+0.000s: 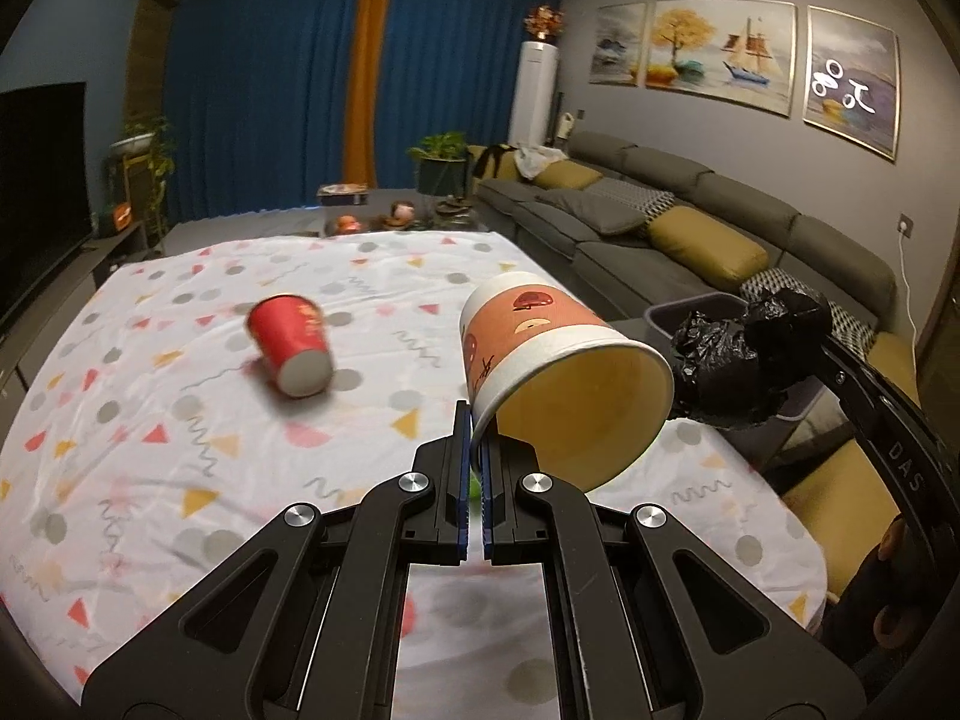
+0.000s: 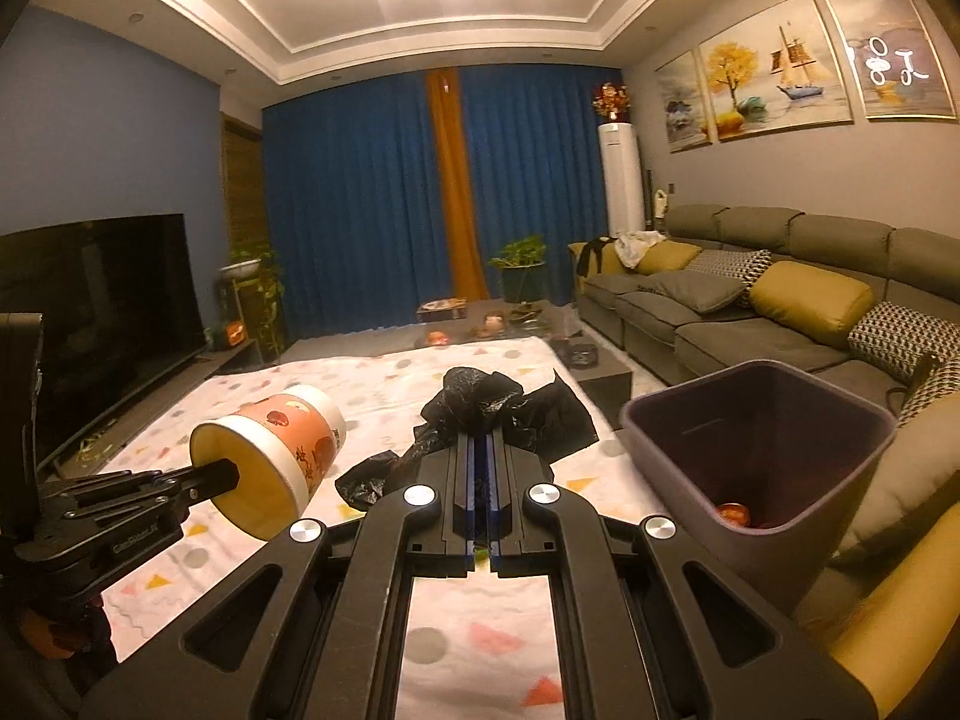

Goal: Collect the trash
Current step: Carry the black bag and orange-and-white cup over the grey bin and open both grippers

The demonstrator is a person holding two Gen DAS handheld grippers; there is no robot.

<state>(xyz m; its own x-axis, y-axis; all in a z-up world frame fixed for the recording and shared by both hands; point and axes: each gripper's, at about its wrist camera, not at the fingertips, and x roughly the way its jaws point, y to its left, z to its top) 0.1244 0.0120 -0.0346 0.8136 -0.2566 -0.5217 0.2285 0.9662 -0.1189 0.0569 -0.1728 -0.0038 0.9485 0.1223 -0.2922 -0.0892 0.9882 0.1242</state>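
Observation:
My left gripper is shut on the rim of an orange-and-white paper cup, held tilted above the table with its mouth toward me; the cup also shows in the right wrist view. My right gripper is shut on a crumpled black plastic bag, held above the table; the bag shows in the left wrist view. A red paper cup lies on its side on the patterned tablecloth. A grey trash bin stands right of the table, with a small reddish item inside.
A grey sofa with yellow cushions runs along the right wall. A TV stands on the left. A coffee table with small items sits beyond the table, before blue curtains.

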